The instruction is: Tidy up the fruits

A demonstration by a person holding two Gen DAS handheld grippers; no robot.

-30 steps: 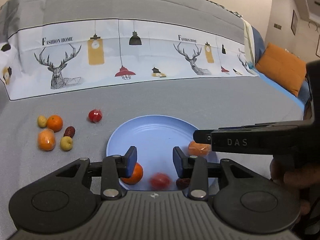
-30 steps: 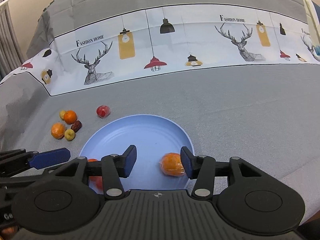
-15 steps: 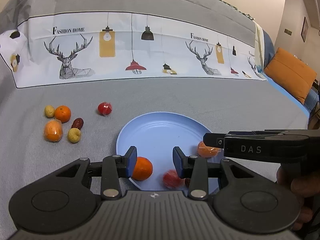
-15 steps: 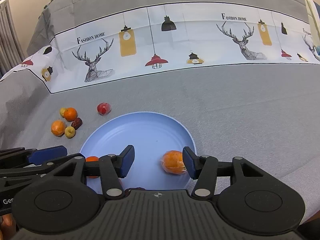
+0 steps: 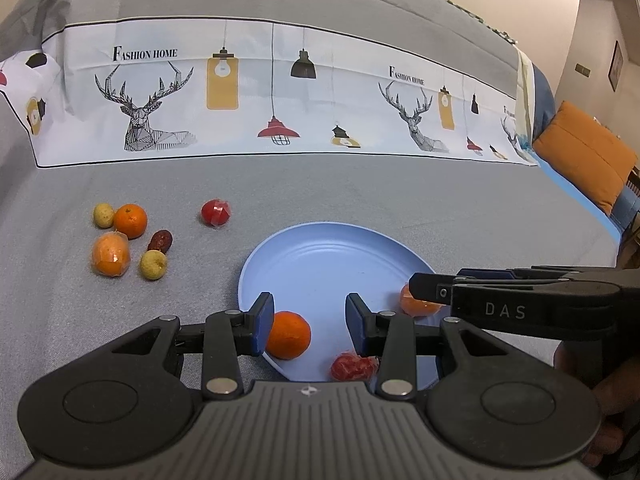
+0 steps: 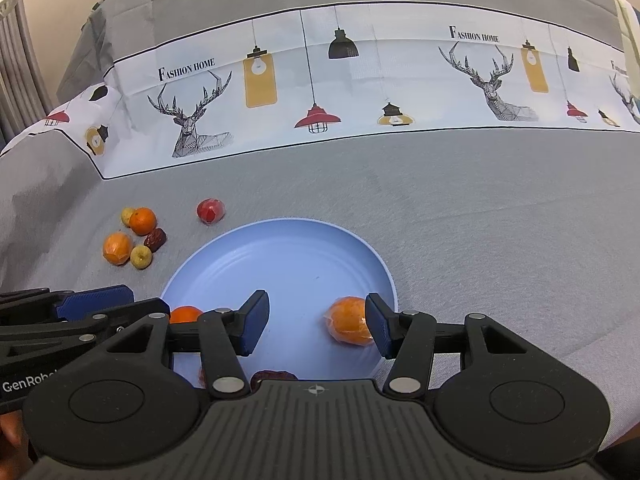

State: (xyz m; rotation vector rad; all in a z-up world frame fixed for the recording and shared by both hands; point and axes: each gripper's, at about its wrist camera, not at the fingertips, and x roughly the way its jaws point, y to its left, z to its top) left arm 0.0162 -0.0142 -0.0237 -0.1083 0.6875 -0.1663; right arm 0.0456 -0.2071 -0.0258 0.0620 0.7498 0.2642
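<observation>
Both hand-held grippers hang over the blue plate on the grey bed. The left hand-held gripper is released, nothing in it, an orange just beside its left pad. The right hand-held gripper is released too, with a wrapped orange lying on the plate against its right pad. Six more fruits sit far left.
</observation>
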